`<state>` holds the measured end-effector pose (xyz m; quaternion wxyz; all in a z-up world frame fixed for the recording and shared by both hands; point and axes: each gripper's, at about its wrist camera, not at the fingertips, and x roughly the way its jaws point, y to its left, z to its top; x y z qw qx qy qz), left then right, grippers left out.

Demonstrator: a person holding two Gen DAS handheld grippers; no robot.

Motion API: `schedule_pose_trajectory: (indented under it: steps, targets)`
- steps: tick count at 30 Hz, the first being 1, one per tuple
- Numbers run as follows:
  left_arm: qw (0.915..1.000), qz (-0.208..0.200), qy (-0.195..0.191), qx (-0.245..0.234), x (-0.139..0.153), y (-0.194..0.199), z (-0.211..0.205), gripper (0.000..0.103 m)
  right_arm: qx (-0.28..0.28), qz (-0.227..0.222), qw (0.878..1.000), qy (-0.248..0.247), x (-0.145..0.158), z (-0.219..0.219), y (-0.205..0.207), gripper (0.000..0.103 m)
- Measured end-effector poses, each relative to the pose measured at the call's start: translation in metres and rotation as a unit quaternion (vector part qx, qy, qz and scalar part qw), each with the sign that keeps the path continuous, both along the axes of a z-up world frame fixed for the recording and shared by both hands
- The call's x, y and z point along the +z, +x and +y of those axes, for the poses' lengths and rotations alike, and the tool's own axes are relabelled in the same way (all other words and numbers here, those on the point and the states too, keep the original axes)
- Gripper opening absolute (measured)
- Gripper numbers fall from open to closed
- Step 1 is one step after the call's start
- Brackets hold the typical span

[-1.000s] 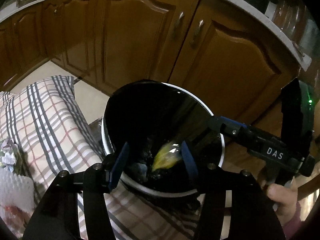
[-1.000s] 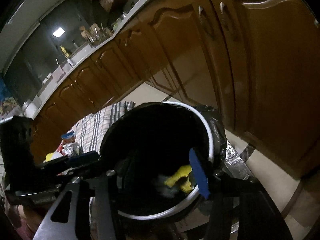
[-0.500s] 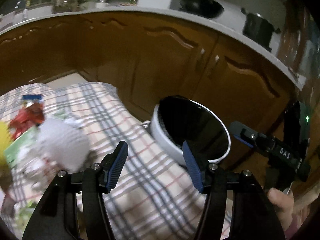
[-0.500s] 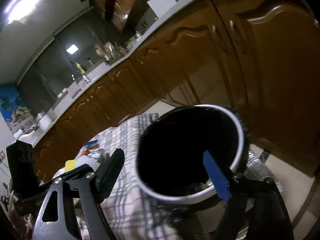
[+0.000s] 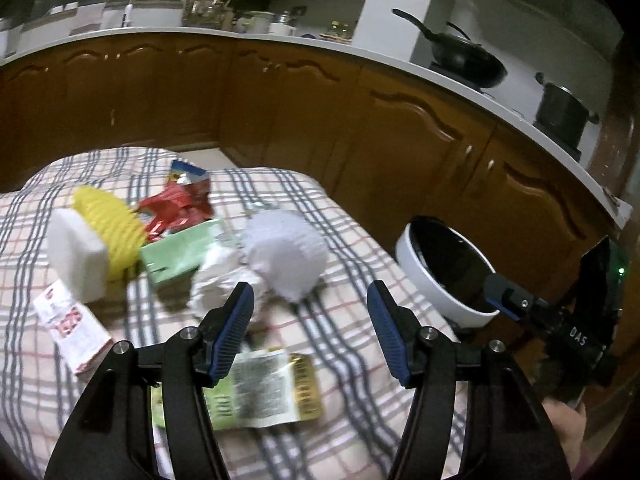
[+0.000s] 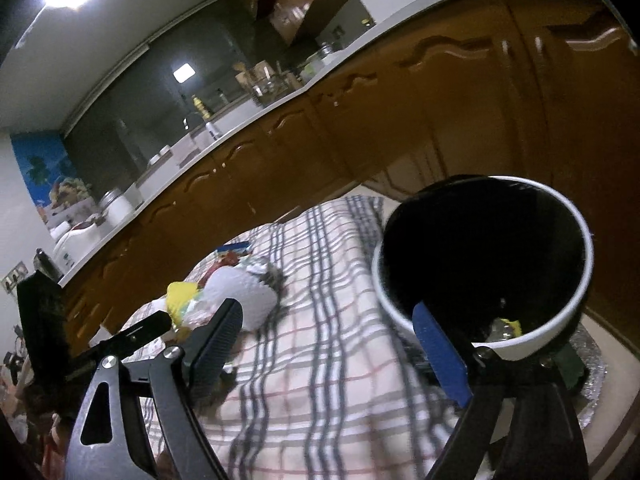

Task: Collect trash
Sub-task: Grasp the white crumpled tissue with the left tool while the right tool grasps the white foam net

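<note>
- Left gripper (image 5: 310, 320): seen low centre of left wrist view; jaws spread, nothing between the blue pads, which are held above the checked cloth (image 5: 352, 240).
- Right gripper (image 6: 328, 344): bottom of right wrist view; jaws have just been opening & are spread wide, nothing pinched.
- Trash is piled on the cloth, left half of left view: white foam net (image 5: 286, 258) near centre, crumpled white paper (image 5: 218, 280) just left of it, green carton (image 5: 180, 254), red wrapper (image 5: 176, 210), yellow ribbed piece (image 5: 110, 228) w/ white block (image 5: 78, 260) touching it.
- Flattened printed pack (image 5: 260, 394) lies under the left jaws, bottom centre; a red-lettered white box (image 5: 72, 334) at lower left.
- White bin (image 5: 424, 280) w/ black liner is seen at right of left view, beside the cloth; in right view, a yellow scrap (image 6: 510, 326) is visible inside.
- Brown cabinets (image 5: 320, 120) run across the upper frame.
</note>
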<state>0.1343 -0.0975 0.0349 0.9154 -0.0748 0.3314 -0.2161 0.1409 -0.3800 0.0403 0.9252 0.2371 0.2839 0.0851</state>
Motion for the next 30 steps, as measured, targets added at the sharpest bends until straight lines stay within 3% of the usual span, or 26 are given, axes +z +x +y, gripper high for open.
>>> schedule_pose_trajectory:
  steps: [8, 14, 20, 25, 30]
  targets:
    - [0.9998, 0.009, 0.003, 0.02, -0.008, -0.001, 0.023, 0.06, 0.033, 0.007, 0.999, 0.001, -0.002, 0.026, 0.014, 0.089]
    - [0.9986, 0.043, 0.023, 0.02, -0.02, 0.014, 0.031, 0.06, 0.06, 0.022, 0.998, 0.017, -0.006, 0.039, 0.04, 0.089]
    - [0.9974, 0.06, 0.039, 0.01, -0.026, 0.029, 0.025, 0.06, 0.09, 0.046, 0.994, 0.046, -0.014, 0.05, 0.072, 0.088]
    - [0.9969, 0.062, 0.048, 0.004, -0.029, 0.043, 0.019, 0.06, 0.108, 0.06, 0.992, 0.037, -0.019, 0.066, 0.095, 0.086]
    - [0.9946, 0.09, 0.052, -0.005, -0.043, 0.06, 0.015, 0.059, 0.128, 0.087, 0.987, 0.051, -0.033, 0.076, 0.12, 0.082]
